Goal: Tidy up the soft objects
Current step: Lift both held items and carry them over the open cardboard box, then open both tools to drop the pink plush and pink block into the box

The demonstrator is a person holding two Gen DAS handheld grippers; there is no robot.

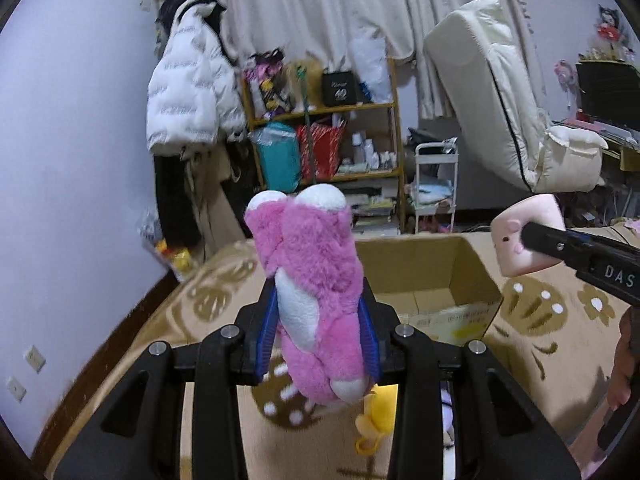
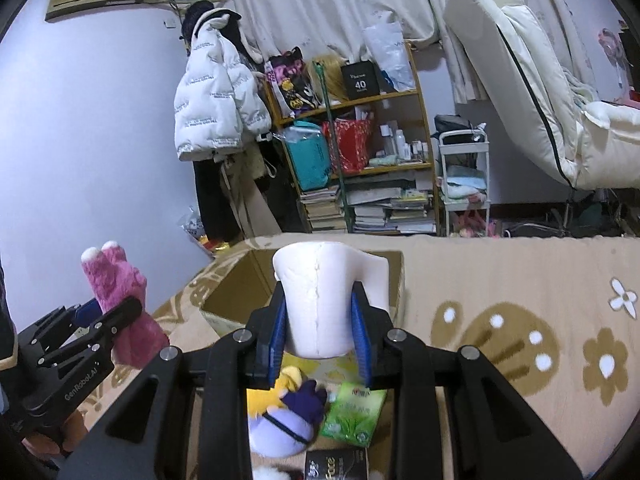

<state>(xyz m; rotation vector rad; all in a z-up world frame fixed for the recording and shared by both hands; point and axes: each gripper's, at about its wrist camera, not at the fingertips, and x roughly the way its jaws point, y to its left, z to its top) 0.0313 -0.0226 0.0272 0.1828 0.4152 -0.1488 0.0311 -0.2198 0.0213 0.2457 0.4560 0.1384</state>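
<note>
Two grippers are each holding a soft toy above a bed covered in a beige blanket (image 2: 500, 280) with brown flower and paw shapes. The left gripper (image 1: 320, 332) is squeezing a pink-and-white plush (image 1: 316, 280) between its blue pads (image 1: 370, 340); the plush is standing upright in the grip, its two white-tipped ends pointing up and its lower end hanging below the fingers. In the right wrist view the same plush (image 2: 120, 300) is showing at the left, with the left gripper clamped on it. The right gripper (image 2: 320, 340) is pinching a pale pink cube-shaped plush (image 2: 324, 300) from both sides — from the left wrist view this cube (image 1: 528, 236) is showing a small face with dark eyes and a pink nose. An open cardboard box (image 1: 460, 272) is sitting on the bed toward its far edge, ahead of both grippers, and the cube is hovering in front of the box opening (image 2: 248, 288) rather than inside it. Beneath the right gripper, several things are lying on the blanket: a lavender plush with a dark purple part (image 2: 288, 420), a yellow plush (image 2: 280, 380) just beside it, a green packet (image 2: 356, 412) and a black packet (image 2: 336, 466) at the near edge of the view. A yellow plush (image 1: 376, 416) is also peeking out under the left gripper. Beyond the bed, a wooden shelf (image 2: 380, 100) crowded with bags and books is standing against the wall, beside a hanging white puffer jacket (image 2: 216, 92).
</note>
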